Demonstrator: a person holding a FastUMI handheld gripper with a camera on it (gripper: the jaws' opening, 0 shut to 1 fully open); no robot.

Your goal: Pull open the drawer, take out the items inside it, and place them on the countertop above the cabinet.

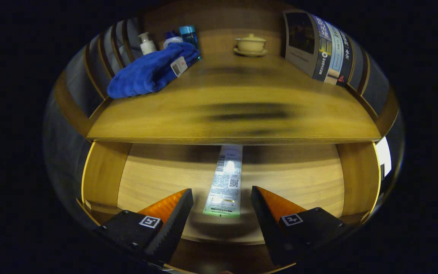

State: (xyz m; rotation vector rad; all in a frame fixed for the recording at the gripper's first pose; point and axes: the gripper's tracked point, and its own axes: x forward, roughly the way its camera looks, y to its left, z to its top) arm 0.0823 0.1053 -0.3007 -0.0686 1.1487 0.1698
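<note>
The wooden drawer [101, 171] stands pulled open below the countertop [234, 114]. A white tube with printed text and a green crimped end [225, 182] lies lengthwise on the drawer floor, its far end tucked under the countertop edge. My gripper [222, 196] hovers over the drawer, open, with one finger on each side of the tube's near end and a clear gap to both. A blue towel [150, 70] with a small white tag lies on the countertop at the back left.
Behind the towel stand a white pump bottle [146, 42] and a blue-capped bottle [188, 35]. A lidded cream bowl on a saucer [250, 45] sits at the back middle. Books [319, 49] lean at the back right.
</note>
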